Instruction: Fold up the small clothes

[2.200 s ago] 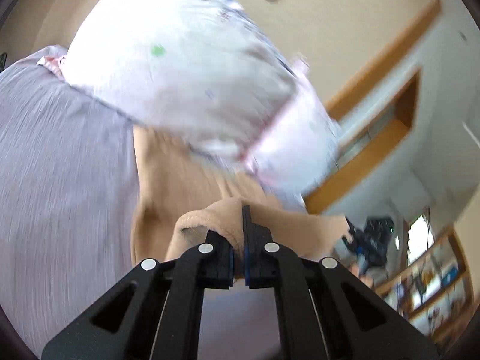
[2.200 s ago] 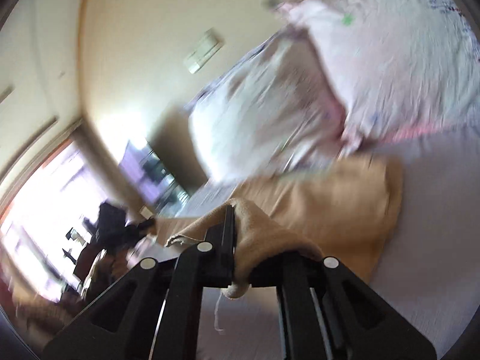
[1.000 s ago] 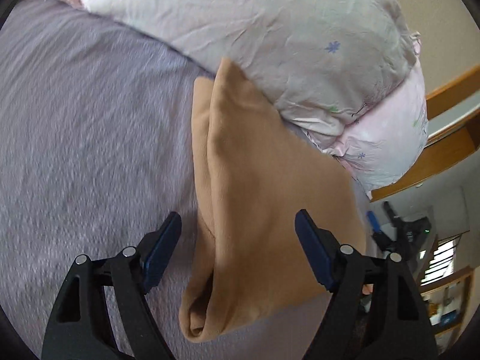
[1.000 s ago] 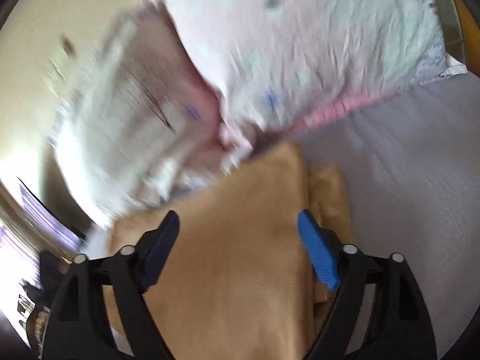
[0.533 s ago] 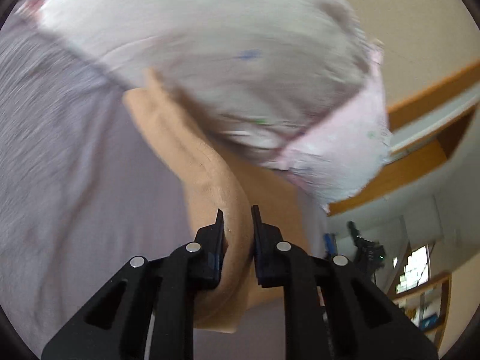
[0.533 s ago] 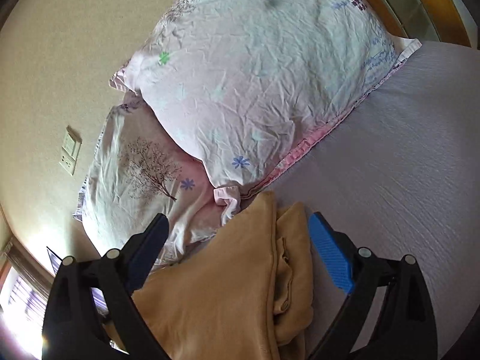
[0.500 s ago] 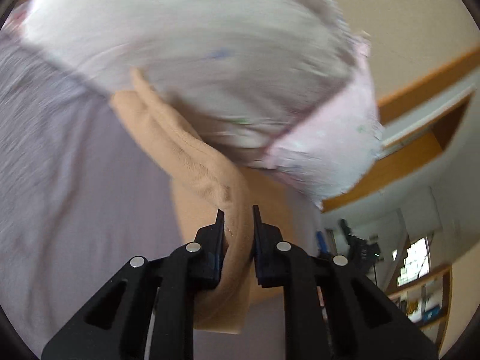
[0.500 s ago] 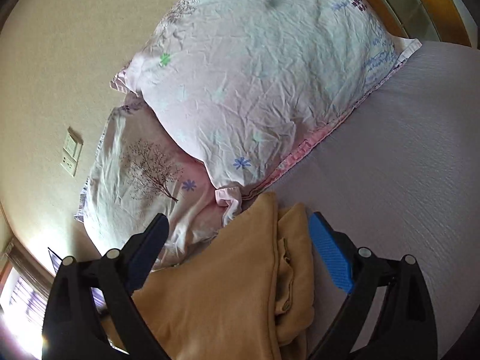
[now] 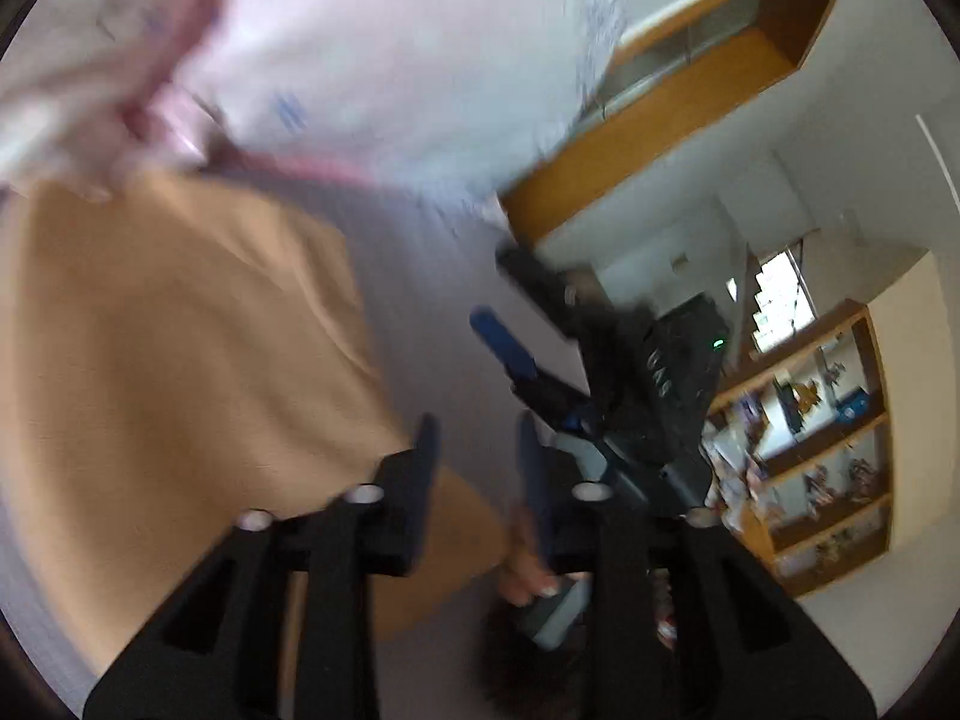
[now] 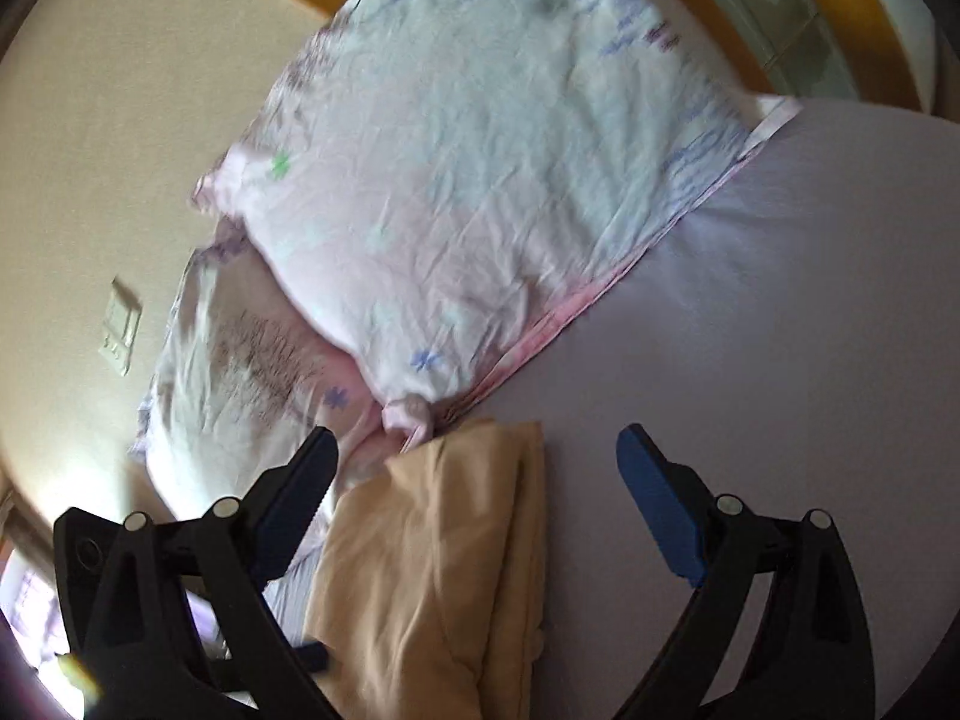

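A tan folded garment [image 9: 180, 372] lies on the lilac bedsheet [image 9: 432, 276], filling the left of the blurred left wrist view. My left gripper [image 9: 477, 444] is at its right edge with a narrow gap between the fingers and nothing in it. The garment [image 10: 444, 558] also shows in the right wrist view, folded in layers below the pillows. My right gripper [image 10: 477, 474] is open wide above it and holds nothing. The right gripper [image 9: 510, 300] also shows in the left wrist view, over the sheet.
Two floral pillows [image 10: 480, 180] lean against the beige wall at the head of the bed. A wooden headboard ledge [image 9: 660, 108] and a bookshelf [image 9: 810, 420] lie to the right. The bare sheet [image 10: 780, 330] stretches right of the garment.
My left gripper let go of the tan garment's fold and swung right, its fingers parting slightly. The garment now lies flat. My right gripper stays open and drew back a little.
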A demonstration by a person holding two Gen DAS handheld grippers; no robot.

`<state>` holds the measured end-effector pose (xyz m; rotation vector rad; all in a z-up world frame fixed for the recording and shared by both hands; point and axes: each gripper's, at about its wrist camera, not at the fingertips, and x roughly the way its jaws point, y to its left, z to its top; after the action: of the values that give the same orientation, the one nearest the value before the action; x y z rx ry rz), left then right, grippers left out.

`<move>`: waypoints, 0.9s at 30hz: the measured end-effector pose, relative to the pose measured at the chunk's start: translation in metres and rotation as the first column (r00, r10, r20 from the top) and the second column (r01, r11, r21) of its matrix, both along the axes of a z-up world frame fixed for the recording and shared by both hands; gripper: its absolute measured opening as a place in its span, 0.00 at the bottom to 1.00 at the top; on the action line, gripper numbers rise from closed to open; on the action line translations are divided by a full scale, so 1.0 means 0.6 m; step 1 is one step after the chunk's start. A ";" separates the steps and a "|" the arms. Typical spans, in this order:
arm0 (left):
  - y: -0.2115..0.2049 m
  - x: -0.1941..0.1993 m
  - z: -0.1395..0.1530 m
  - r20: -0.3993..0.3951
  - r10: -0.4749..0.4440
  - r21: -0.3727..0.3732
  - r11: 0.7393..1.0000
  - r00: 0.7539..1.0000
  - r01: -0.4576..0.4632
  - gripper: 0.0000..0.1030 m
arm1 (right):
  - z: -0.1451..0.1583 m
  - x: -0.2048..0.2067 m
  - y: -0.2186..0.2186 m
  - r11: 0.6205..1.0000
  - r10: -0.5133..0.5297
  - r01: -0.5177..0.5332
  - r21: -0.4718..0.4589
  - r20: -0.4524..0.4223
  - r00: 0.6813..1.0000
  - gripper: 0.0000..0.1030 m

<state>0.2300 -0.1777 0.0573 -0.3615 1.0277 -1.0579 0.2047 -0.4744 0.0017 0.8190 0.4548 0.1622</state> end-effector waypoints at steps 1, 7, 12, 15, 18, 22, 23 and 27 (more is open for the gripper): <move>0.021 0.004 0.005 0.020 0.055 0.010 0.998 0.998 -0.055 0.60 | -0.001 0.008 0.009 0.998 0.062 -0.063 -0.011 -0.036 0.997 0.91; 0.144 0.052 -0.054 -0.045 0.281 0.204 0.942 0.959 -0.266 0.64 | -0.043 0.063 0.043 0.968 0.237 -0.251 -0.014 -0.274 0.932 0.91; 0.136 0.068 -0.113 -0.120 0.284 0.240 0.938 0.951 -0.250 0.64 | -0.059 0.082 0.064 0.951 0.293 -0.310 -0.011 -0.302 0.907 0.73; 0.133 0.067 -0.117 -0.118 0.288 0.216 0.942 0.950 -0.258 0.66 | -0.071 0.086 0.071 0.939 0.333 -0.342 0.020 -0.290 0.897 0.46; 0.107 0.071 -0.119 -0.115 0.285 0.188 0.947 0.952 -0.260 0.46 | -0.072 0.083 0.079 0.941 0.329 -0.338 0.010 -0.264 0.907 0.30; 0.151 0.062 -0.110 -0.111 0.286 0.104 0.956 0.952 -0.275 0.33 | -0.030 0.086 0.121 0.925 0.365 -0.378 -0.034 -0.196 0.910 0.25; 0.164 0.056 -0.100 -0.085 0.295 0.107 0.952 0.952 -0.286 0.33 | -0.021 0.090 0.139 0.916 0.385 -0.400 -0.046 -0.185 0.904 0.24; 0.230 0.043 -0.079 0.008 0.361 0.162 0.920 0.933 -0.358 0.37 | -0.017 0.121 0.227 0.874 0.432 -0.467 -0.133 -0.227 0.873 0.30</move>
<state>0.2558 -0.0398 0.0098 -0.4126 1.0119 -0.6366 0.2773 -0.3382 -0.0087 0.5348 0.8306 0.4730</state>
